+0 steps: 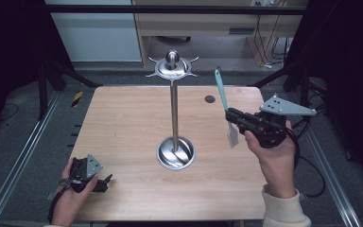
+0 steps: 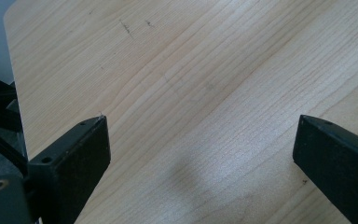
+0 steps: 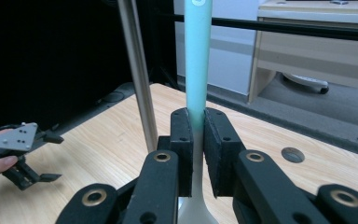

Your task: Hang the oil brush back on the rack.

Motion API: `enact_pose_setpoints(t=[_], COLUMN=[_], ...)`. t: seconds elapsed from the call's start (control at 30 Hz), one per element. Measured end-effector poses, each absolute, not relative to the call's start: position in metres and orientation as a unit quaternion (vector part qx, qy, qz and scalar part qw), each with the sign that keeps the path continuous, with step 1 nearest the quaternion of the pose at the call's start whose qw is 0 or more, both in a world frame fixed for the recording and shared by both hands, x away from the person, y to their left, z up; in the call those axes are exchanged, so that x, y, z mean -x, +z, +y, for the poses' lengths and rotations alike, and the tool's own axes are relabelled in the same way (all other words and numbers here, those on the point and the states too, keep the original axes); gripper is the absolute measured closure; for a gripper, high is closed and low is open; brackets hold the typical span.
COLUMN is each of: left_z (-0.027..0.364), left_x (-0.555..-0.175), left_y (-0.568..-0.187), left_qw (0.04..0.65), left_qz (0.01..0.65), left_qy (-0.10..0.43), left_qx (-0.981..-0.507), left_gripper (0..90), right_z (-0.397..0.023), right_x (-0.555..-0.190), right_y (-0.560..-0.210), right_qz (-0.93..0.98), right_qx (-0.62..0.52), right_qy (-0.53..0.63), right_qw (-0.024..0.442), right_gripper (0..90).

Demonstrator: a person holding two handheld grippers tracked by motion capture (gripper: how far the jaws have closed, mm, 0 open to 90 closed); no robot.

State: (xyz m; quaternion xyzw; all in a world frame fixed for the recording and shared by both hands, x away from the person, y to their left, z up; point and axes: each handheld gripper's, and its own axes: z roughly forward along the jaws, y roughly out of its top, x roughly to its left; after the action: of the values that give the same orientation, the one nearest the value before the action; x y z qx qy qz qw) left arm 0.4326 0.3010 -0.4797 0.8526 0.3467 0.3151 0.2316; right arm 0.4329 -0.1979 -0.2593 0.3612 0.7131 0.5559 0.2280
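right tool, clamped on upright spatula

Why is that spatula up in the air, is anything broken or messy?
Nothing looks broken or spilled. The spatula is up only because the right gripper grips its handle upright. The metal stand stands straight, hooks bare.

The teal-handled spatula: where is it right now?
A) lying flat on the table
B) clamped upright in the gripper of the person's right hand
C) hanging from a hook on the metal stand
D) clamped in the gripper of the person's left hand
B: the right gripper is shut on the spatula, handle up and blade down, beside the stand and above the table.
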Motion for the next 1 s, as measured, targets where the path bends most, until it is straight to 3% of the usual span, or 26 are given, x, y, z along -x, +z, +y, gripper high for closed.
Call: enact_pose_setpoints(t=[1.0], left_z=[0.300], left_x=[-0.433], left_y=[-0.480], left_qw=[0.231], left_qz=[0.346], left_qy=[0.314], left_qx=[-0.854], left_gripper=[3.6], right_z=[-0.182], right_x=[-0.431], right_y=[-0.256], right_qz=[0.721], right_qx=[-0.317], right_qy=[0.585], right_qw=[0.195], right_gripper=[82.4])
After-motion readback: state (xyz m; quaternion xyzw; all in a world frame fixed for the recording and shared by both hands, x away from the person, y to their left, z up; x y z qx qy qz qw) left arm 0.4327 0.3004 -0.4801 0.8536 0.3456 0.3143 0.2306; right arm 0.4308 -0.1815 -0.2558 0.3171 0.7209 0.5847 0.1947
